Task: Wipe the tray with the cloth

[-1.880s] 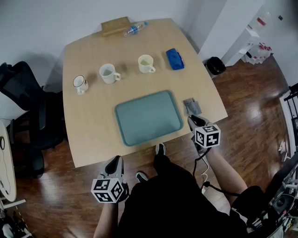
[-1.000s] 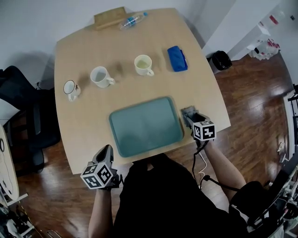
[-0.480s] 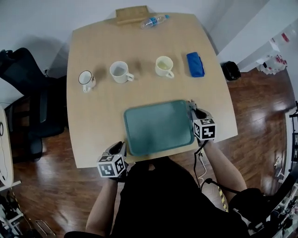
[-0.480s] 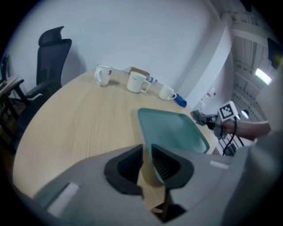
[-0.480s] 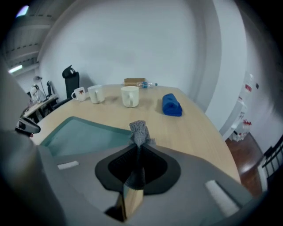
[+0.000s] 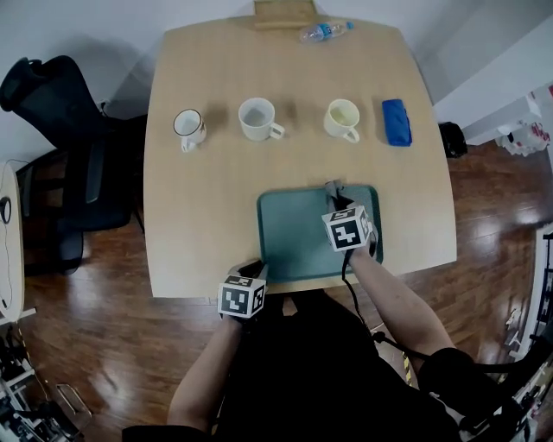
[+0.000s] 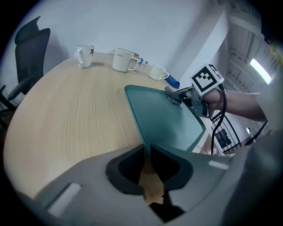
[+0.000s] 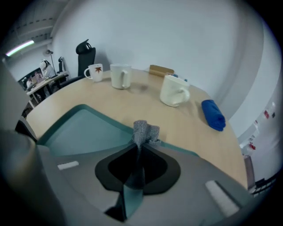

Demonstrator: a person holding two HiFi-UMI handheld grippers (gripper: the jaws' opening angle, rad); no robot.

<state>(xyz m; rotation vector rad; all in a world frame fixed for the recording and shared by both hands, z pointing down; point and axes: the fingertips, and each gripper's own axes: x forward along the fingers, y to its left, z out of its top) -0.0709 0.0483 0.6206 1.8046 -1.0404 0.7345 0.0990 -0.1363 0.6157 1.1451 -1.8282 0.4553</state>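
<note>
The teal tray [image 6: 289,231] lies on the table near its front edge. My right gripper [image 6: 335,193] hovers over the tray's far right part, shut on a small grey cloth [image 6: 333,186]. In the right gripper view the cloth [image 8: 143,129] stands up bunched from between the closed jaws of the right gripper [image 8: 139,148], above the tray's [image 8: 84,128] far rim. My left gripper [image 6: 253,269] sits at the table's front edge, just left of the tray, shut with nothing in it. The left gripper view shows the left gripper [image 7: 147,150], the tray [image 7: 163,117] and the right gripper [image 7: 177,95] beyond it.
Three mugs [image 6: 188,126] [image 6: 257,118] [image 6: 342,119] stand in a row behind the tray on the wooden table [image 6: 199,216]. A blue folded item [image 6: 397,121] lies far right. A bottle [image 6: 321,32] and a wooden block [image 6: 285,12] are at the far edge. A black chair [image 6: 60,112] stands left.
My right gripper closed on the grey cloth that lay right of the tray and carried it left over the tray. The left gripper moved up to the table's front edge.
</note>
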